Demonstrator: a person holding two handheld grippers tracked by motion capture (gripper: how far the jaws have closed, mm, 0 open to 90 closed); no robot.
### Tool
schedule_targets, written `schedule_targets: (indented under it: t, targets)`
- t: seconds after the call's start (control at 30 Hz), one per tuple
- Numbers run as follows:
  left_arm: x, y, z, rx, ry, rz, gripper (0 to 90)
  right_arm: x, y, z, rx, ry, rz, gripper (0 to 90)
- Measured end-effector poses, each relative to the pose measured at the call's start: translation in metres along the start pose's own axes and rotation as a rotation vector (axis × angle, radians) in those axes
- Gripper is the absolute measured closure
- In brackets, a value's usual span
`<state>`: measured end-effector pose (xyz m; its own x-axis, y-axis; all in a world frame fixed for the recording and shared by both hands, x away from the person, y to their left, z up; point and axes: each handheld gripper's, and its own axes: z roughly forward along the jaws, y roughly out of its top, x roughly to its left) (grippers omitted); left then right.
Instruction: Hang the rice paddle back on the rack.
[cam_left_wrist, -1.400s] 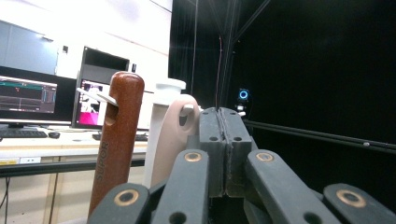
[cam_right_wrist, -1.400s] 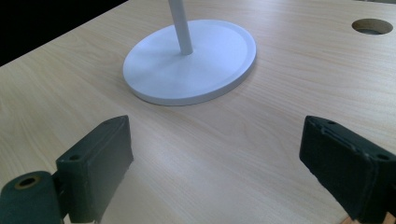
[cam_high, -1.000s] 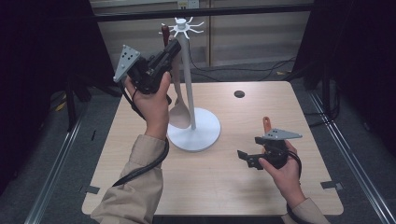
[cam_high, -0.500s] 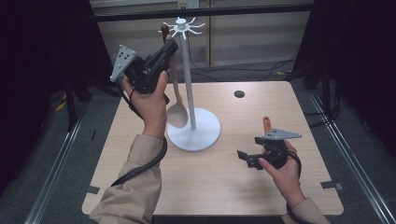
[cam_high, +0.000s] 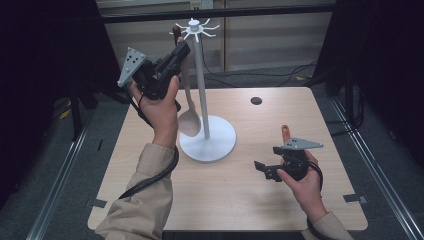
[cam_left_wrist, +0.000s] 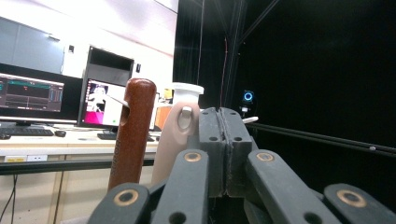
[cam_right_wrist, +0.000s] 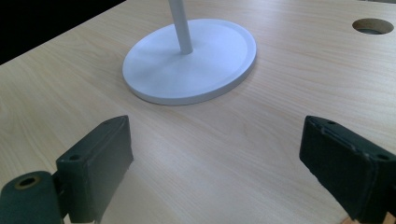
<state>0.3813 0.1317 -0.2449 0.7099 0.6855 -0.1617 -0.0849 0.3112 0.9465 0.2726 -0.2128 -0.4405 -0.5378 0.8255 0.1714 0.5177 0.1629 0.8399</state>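
Note:
A white hook stand (cam_high: 200, 85) rises from a round base (cam_right_wrist: 191, 60) at the table's middle. From its top hooks hangs a pale wooden spoon (cam_high: 189, 120), its handle hole on a hook (cam_left_wrist: 186, 114). Beside it hangs a dark brown handle (cam_left_wrist: 133, 130). My left gripper (cam_high: 182, 49) is raised beside the hooks, touching or just right of the spoon's handle in the left gripper view. Its jaws (cam_left_wrist: 224, 114) are shut flat together with nothing seen between them. Low over the table to the right of the base, my right gripper (cam_high: 263, 170) is open and empty (cam_right_wrist: 215, 154).
A round cable hole (cam_high: 256, 100) lies in the table's far right part. Bare wood (cam_high: 225, 200) lies in front of the stand's base. Dark curtains flank the table, and desks with monitors (cam_left_wrist: 30, 95) show behind the hooks in the left gripper view.

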Motion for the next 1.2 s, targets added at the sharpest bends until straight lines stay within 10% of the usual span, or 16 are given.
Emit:
schedule_targets:
  t: [1.2]
  targets:
    - [-0.013, -0.064, -0.040, 0.133, -0.105, -0.028, 58.3, -0.015, -0.004, -0.004, 0.004, -0.042, 0.024, 8.8]
